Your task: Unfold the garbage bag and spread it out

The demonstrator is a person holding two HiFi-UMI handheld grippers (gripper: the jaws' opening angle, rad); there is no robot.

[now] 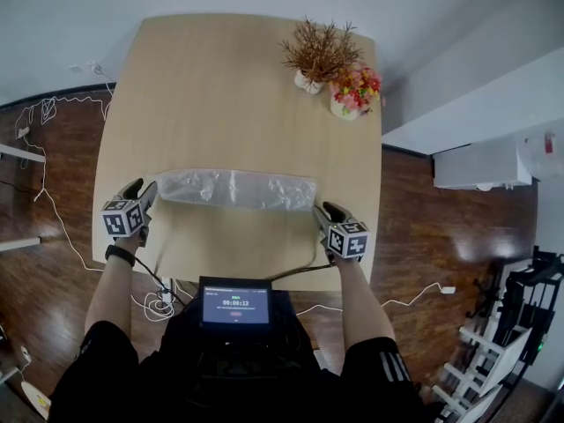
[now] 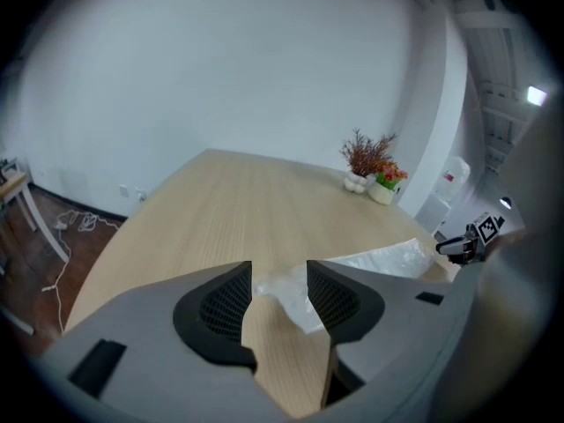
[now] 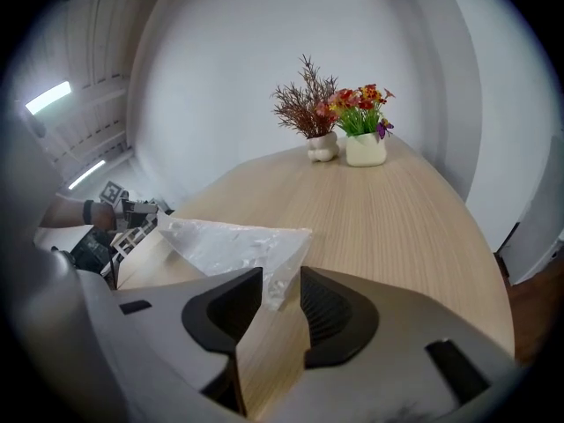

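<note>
Lying flat as a long folded strip across the near part of the pale wooden table (image 1: 238, 86), the clear crinkled plastic garbage bag (image 1: 236, 189) runs from one gripper to the other. The left gripper (image 2: 279, 276) sits at the bag's left end with its jaws apart, a corner of the film lying loose between them. The right gripper (image 3: 282, 280) sits at the right end, jaws likewise parted, with the bag's corner in the gap and not pinched. At the table's far right stand a dried brown plant in a white pot (image 1: 319, 55) and a bunch of red and yellow flowers in a white pot (image 1: 354, 91), just beside each other
</note>
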